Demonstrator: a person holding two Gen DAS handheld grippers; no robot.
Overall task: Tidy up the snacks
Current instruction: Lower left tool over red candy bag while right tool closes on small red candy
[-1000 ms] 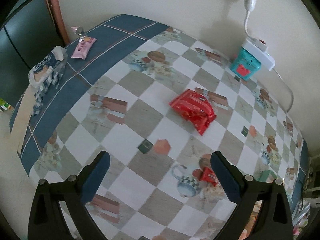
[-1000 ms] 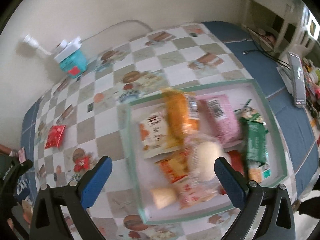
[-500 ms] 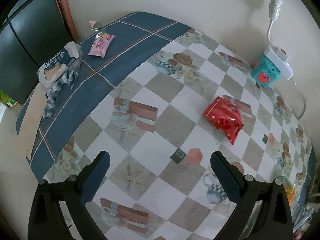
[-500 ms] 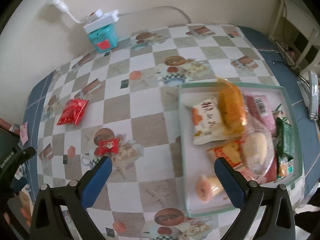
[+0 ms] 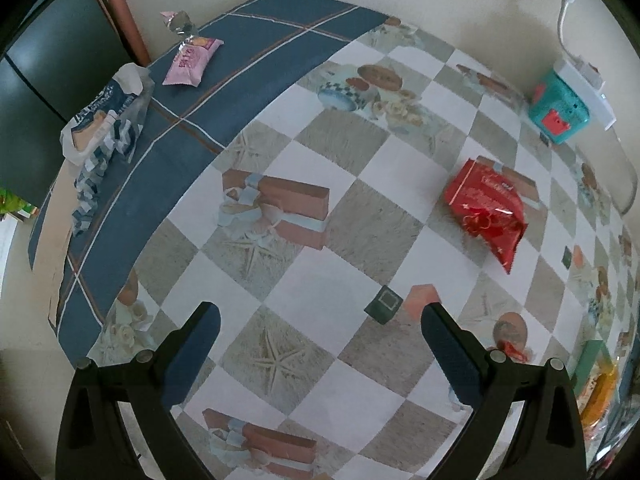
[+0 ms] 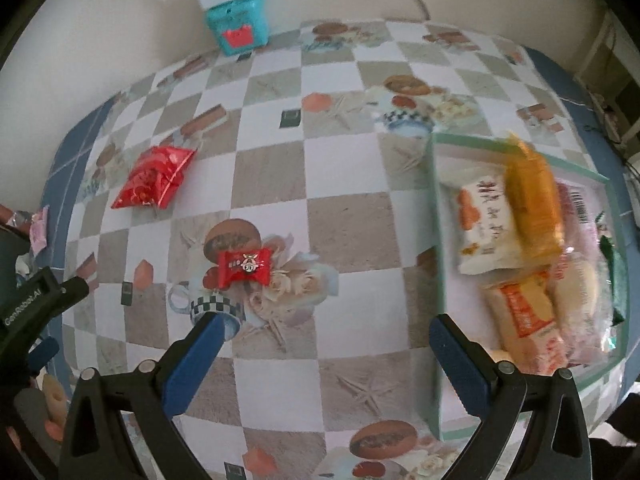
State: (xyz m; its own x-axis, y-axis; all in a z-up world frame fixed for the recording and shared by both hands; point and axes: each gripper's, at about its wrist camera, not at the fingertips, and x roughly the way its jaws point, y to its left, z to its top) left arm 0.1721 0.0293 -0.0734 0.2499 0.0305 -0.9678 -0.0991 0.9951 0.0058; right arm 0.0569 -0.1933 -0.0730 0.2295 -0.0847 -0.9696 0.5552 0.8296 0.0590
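Left claw [image 5: 320, 332] spread wide, holding nothing, over bench [image 5: 360, 160] with glossy checkered cloth. Right claw [image 6: 326, 340] likewise wide apart, gripping nothing. Blue pads [image 6: 192, 360] flat, smooth.

Crinkly red foil packet [image 5: 486, 210] lies flat on bench ahead of left claw, toward right. Small red wrapped candy [image 6: 244, 266], twisted ends, sits just ahead of right claw. Pink packet [image 5: 192, 60] on blue cloth border near far corner. Shallow green-rimmed tray [image 6: 438, 240] at right holds heap of plastic-wrapped snacks [image 6: 520, 216], blurred.
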